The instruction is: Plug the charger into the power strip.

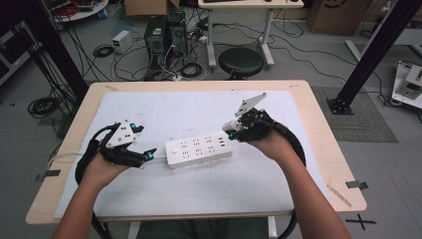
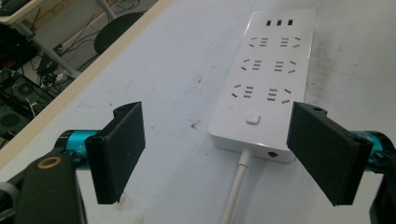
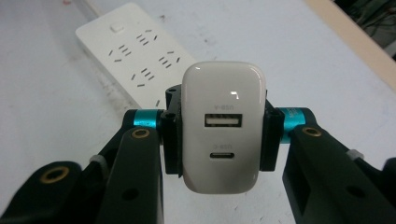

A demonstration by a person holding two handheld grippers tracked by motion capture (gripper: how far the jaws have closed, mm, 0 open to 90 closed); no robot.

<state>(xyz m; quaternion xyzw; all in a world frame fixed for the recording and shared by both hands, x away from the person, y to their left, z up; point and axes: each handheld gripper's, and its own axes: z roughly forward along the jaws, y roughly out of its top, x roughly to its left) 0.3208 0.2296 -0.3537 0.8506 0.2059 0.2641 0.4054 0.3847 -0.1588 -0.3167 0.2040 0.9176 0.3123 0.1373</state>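
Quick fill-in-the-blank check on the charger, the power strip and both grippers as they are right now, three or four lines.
1. The right gripper is shut on a white ____.
2. The left gripper has its jaws ____, with nothing between the pads.
3. The charger shows two ports, and the upper one is a ____ port.
4. The power strip lies on the table ____ the two grippers.

Missing words: charger; open; USB-A; between
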